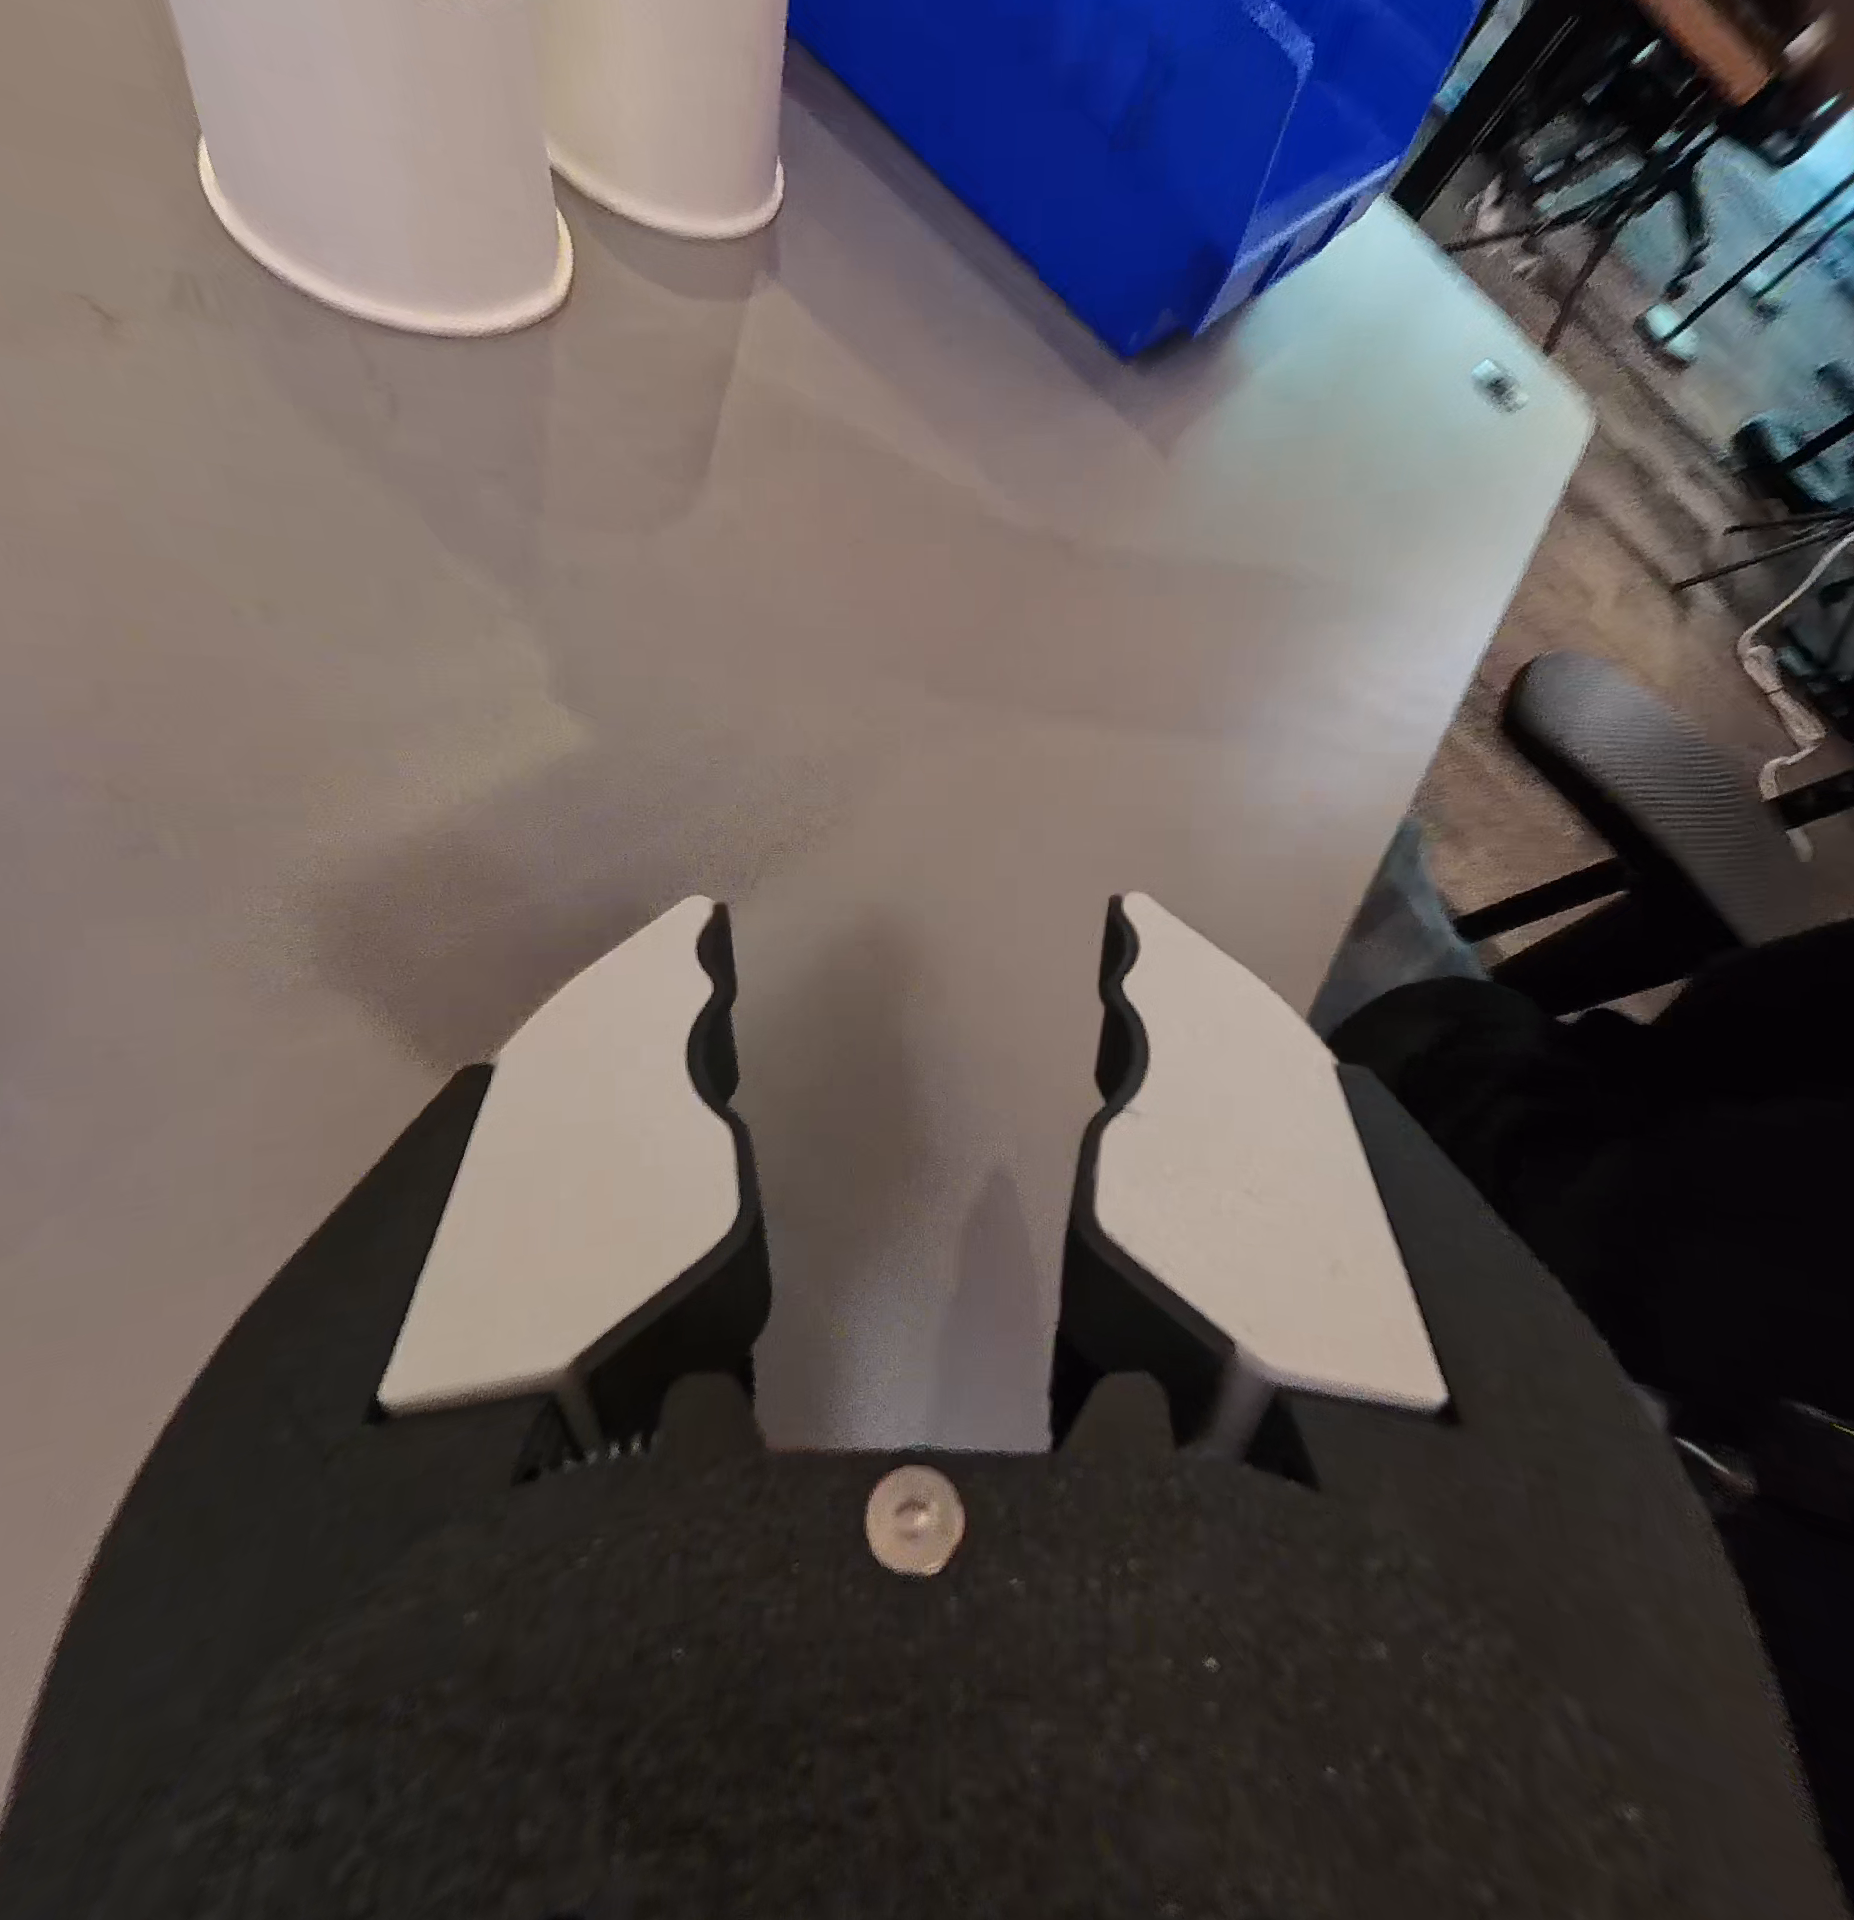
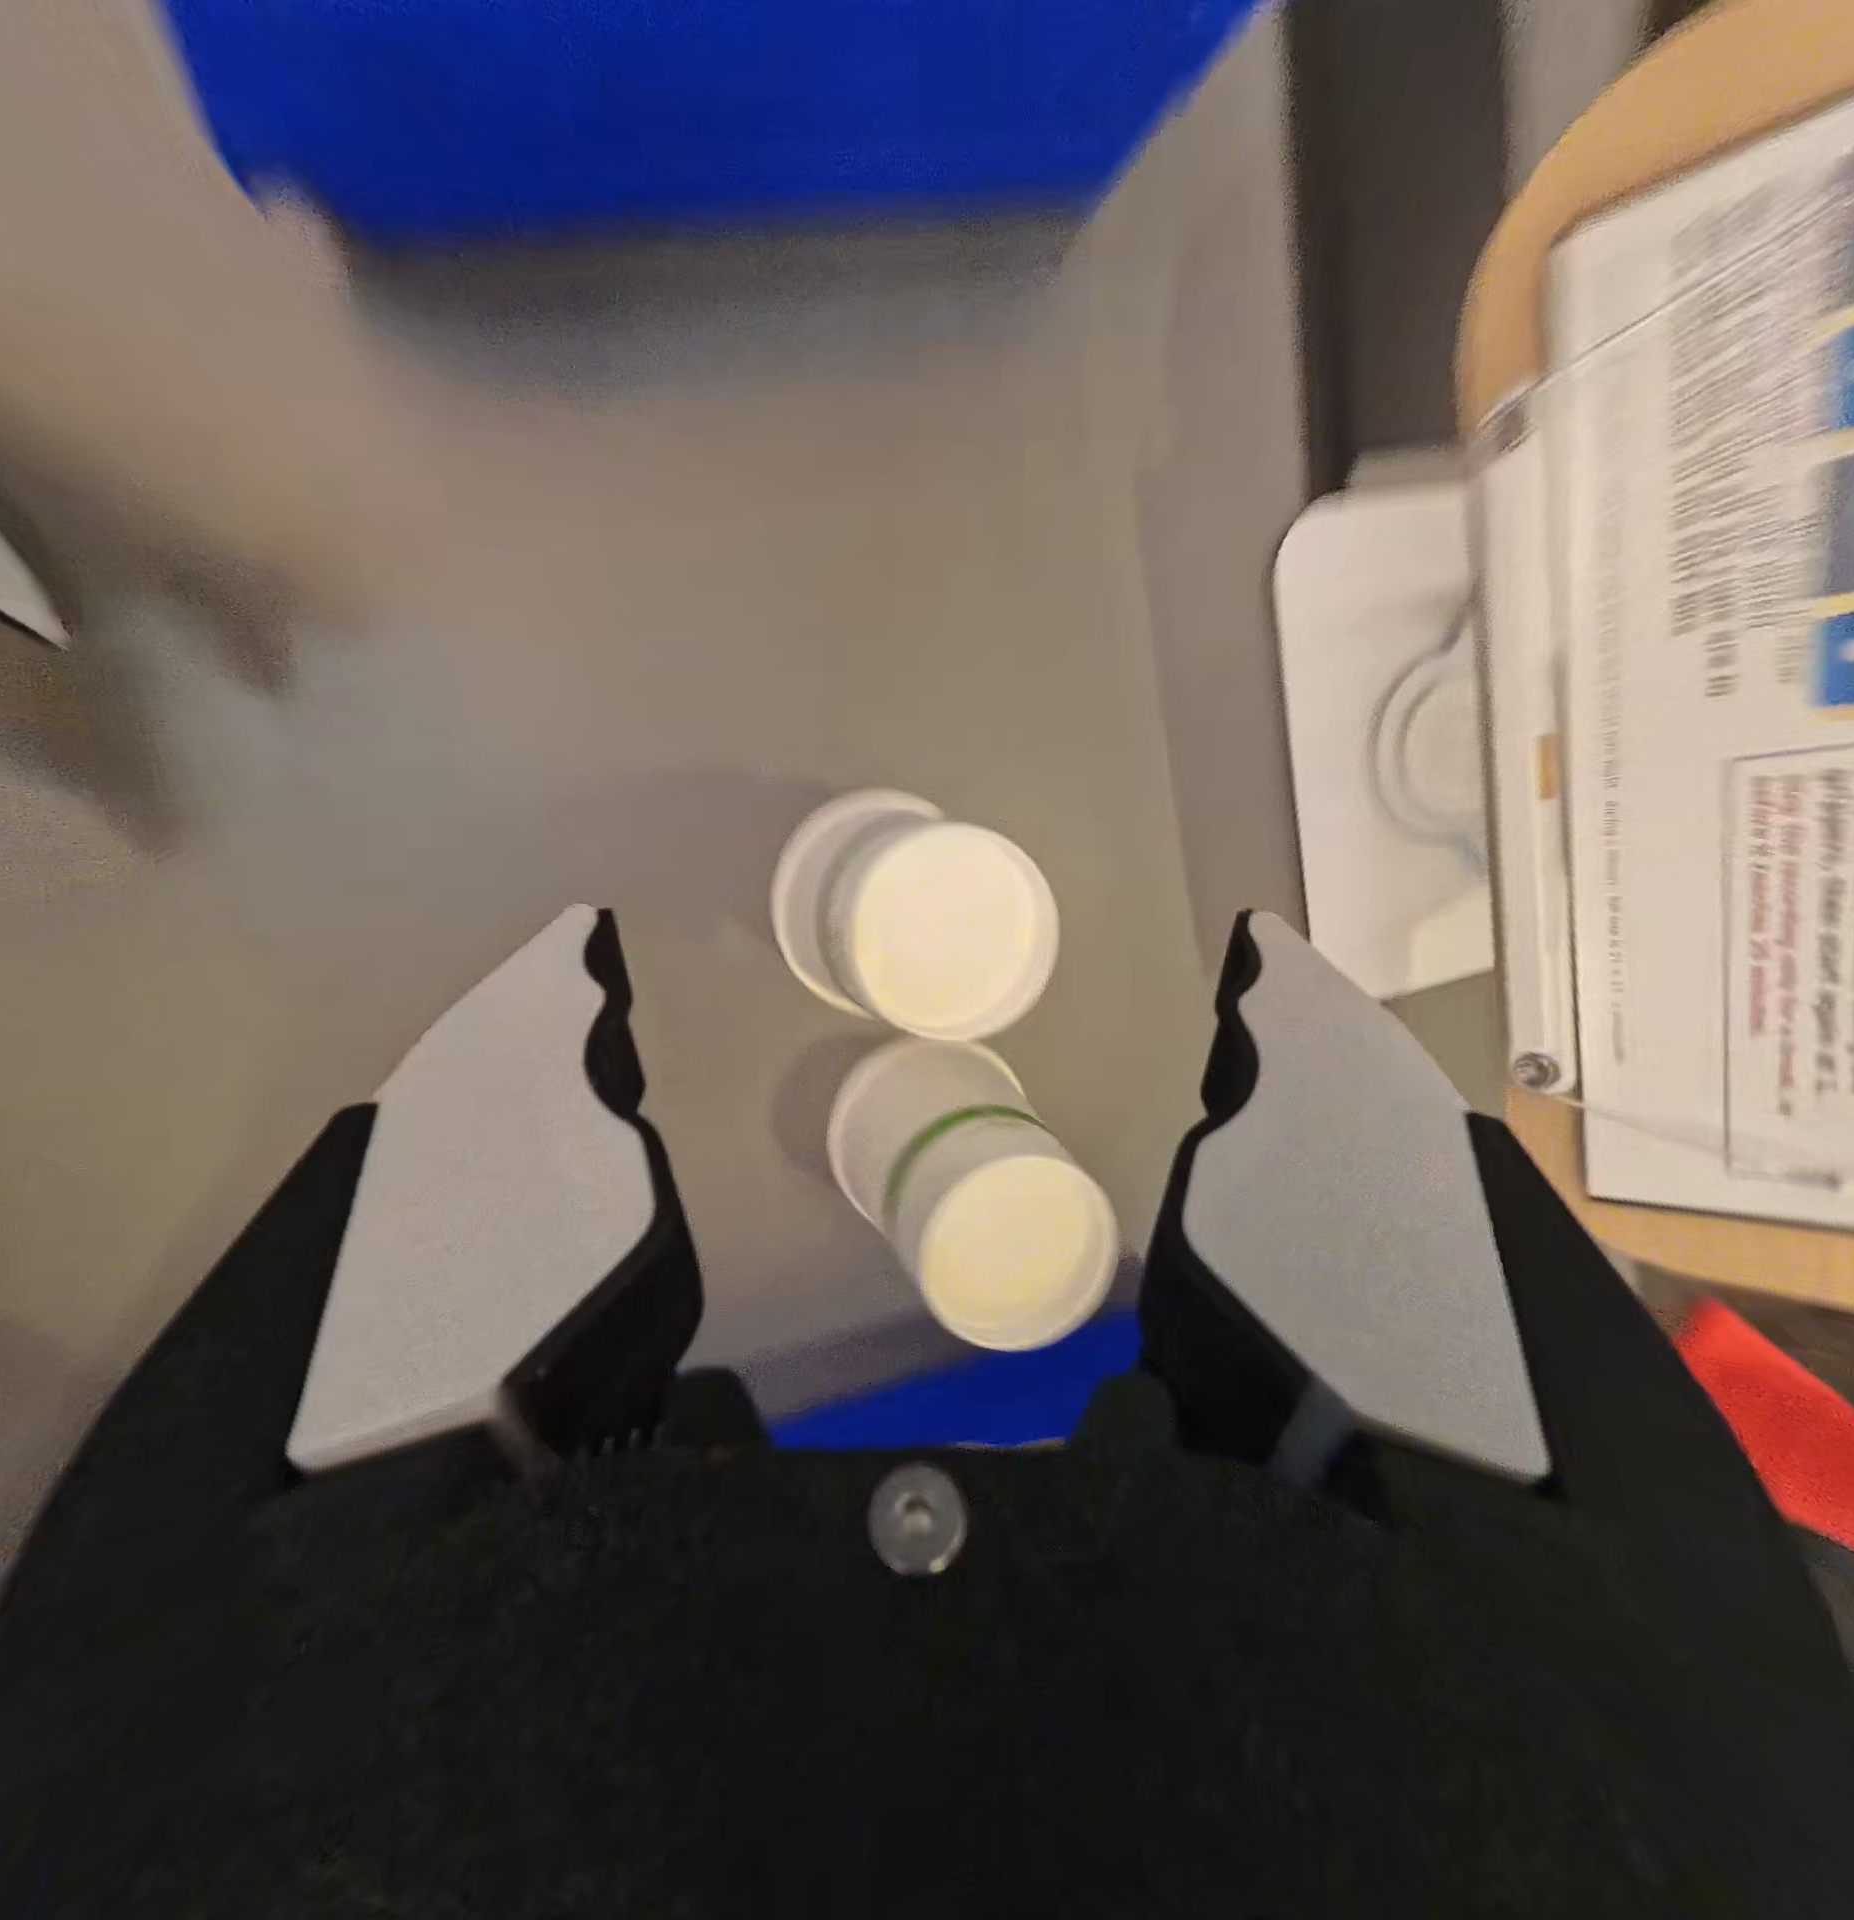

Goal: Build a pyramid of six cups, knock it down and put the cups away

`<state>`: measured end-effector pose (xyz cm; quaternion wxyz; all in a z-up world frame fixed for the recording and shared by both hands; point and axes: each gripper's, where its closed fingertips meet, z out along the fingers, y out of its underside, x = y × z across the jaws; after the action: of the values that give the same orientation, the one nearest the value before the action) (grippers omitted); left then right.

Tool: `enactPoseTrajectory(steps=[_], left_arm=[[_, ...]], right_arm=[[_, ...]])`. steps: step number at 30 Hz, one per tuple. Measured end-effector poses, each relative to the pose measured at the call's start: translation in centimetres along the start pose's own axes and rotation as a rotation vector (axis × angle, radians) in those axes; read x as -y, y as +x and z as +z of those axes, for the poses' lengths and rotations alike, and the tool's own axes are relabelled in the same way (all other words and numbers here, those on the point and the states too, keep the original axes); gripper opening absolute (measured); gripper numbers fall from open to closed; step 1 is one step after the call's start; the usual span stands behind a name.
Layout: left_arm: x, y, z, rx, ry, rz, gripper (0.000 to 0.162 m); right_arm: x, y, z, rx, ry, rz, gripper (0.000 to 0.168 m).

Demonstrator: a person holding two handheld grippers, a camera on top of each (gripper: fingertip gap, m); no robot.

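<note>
In the left wrist view two white cups stand upside down, rims on the grey table, at the far left: one nearer (image 1: 383, 156) and one behind it (image 1: 674, 104). My left gripper (image 1: 918, 914) is open and empty, well short of them. In the right wrist view my right gripper (image 2: 923, 925) is open and empty, high above two more upside-down white cups seen from the top: a farther one (image 2: 938, 930) and a nearer one with a green band (image 2: 1006, 1247). They lie between the fingers in the picture but far below them.
A blue bin (image 1: 1110, 156) stands at the back of the table (image 1: 694, 623) and also shows in the right wrist view (image 2: 694, 114). The table's right edge drops to a floor with a chair (image 1: 1650, 810). A round wooden table with papers (image 2: 1723, 623) and a white object (image 2: 1390, 748) are at right.
</note>
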<state>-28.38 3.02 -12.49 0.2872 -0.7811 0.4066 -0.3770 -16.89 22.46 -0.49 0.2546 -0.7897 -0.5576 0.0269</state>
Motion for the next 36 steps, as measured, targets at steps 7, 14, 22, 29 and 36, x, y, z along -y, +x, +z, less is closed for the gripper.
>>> enactPoseTrajectory(steps=[7, 14, 22, 29, 36], left_arm=[[7.4, -4.2, -8.5, -0.048, 0.124, 0.024, 0.054], [13.8, -22.1, -14.0, 0.484, -0.219, 0.257, 0.041], [14.5, -31.1, -13.1, 0.573, -0.637, 0.393, 0.034], [13.6, -31.1, -11.7, 0.495, -0.723, 0.403, 0.007], [13.3, -30.6, -11.6, 0.475, -0.751, 0.408, 0.005]], right_arm=[[-4.1, -13.7, -4.0, 0.166, 0.779, 0.535, 0.082], [-10.3, -21.6, -0.1, 0.057, 0.813, 0.558, 0.076], [-11.4, -23.8, 1.9, 0.147, 0.742, 0.585, 0.067], [-11.7, -24.1, 1.8, 0.141, 0.731, 0.552, 0.066], [-11.7, -24.1, 2.0, 0.156, 0.72, 0.553, 0.065]])
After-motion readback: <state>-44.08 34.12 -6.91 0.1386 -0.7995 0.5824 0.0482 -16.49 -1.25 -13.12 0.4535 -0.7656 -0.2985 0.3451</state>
